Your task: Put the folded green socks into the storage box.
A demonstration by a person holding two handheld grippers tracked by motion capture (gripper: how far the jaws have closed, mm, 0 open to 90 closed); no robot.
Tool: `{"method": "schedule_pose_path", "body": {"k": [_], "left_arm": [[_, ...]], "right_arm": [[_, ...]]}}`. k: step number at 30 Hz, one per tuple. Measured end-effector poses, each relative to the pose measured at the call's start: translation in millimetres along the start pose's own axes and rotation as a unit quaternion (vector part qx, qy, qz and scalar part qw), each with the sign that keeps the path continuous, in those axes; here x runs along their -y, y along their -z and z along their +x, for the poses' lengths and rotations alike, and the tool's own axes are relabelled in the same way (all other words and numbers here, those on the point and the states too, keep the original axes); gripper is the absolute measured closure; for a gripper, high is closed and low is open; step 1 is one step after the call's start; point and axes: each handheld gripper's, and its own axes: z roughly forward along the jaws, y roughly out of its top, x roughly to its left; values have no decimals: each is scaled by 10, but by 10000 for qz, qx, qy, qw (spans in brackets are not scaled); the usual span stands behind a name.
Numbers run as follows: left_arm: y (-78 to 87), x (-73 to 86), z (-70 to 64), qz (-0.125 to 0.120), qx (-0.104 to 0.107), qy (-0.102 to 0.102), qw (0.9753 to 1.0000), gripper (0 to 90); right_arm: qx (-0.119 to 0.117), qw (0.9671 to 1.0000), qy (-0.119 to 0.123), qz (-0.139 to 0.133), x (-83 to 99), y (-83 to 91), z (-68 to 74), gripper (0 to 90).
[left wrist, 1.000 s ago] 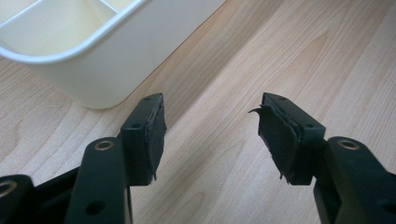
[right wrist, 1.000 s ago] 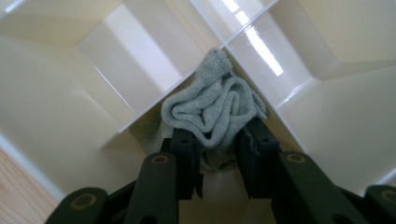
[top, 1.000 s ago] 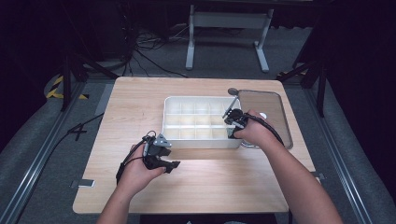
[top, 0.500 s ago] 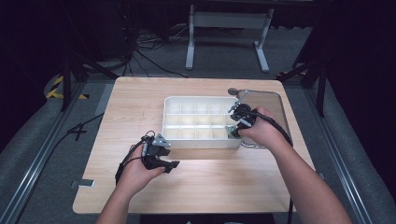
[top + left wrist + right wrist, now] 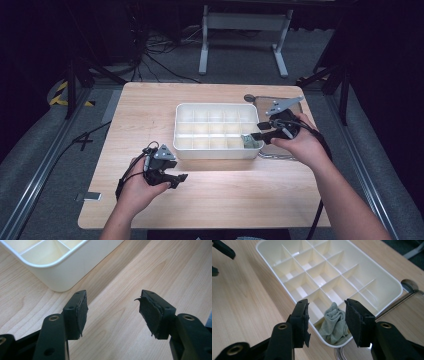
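Clearly the thing that mattered was the small grey-green cloth [image 5: 335, 323], a soft, crumpled bundle of fabric with folds running down it, bunched upright in one corner compartment of the white divided tray [image 5: 185, 131]. In the high view that cloth [image 5: 251, 141] sat at the tray's near right corner, the end closest to my right hand [image 5: 299, 145]. Every other compartment I could see held nothing.

My right hand-held gripper [image 5: 327, 323] hung just above that corner with its jaws parted wider than the bundle, one on either side of it, gripping nothing. I could not tell whether the pads touched the fabric.

My left hand-held gripper [image 5: 112, 312] was well apart from the right one, low over the bare wooden tabletop [image 5: 230, 195] in front of the tray's near left corner [image 5: 58, 277]. Its jaws stood wide apart with only wood grain between them, and the black pad [image 5: 149, 313] on one of them was frayed and peeling at its edges.

Just beyond the tray's right end lay a clear lid [image 5: 300, 107] with a metal rim, partly under my right hand.
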Motion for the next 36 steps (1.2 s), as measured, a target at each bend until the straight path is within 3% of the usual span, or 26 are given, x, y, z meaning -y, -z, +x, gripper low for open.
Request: {"method": "schedule_pose_path", "body": {"k": [3, 7, 12, 15, 20, 22, 25, 31, 33, 36], "left_arm": [[43, 10, -8, -20, -23, -8, 10000, 403], [76, 34, -28, -43, 4, 36, 10000, 403], [121, 72, -57, -24, 144, 28, 9999, 393], [154, 94, -71, -15, 121, 23, 9999, 393], [217, 129, -102, 61, 138, -16, 9999, 392], [223, 138, -117, 104, 149, 1, 9998, 392], [230, 130, -153, 168, 176, -177, 9995, 392], [218, 104, -168, 325, 296, -225, 9988, 390], [190, 106, -146, 360, 319, -189, 9987, 390], [151, 104, -114, 441, 341, -154, 9983, 390]], "right_arm": [[-74, 9997, -10, -216, 51, 124, 35, 540], [-172, 9994, -16, -311, 128, 211, 94, 531], [-306, 9987, -47, -397, 245, 228, 137, 528], [-398, 9984, -41, -410, 281, 224, 154, 523], [-564, 9973, -24, -465, 416, 239, 288, 495], [-646, 9971, -50, -393, 480, 215, 348, 491], [-849, 9961, -6, -255, 567, 150, 432, 468], [-788, 9966, 4, -253, 730, 22, 596, 453], [-810, 9963, 153, -230, 806, -51, 645, 437], [-842, 9963, 181, -61, 908, -181, 685, 428]]}}
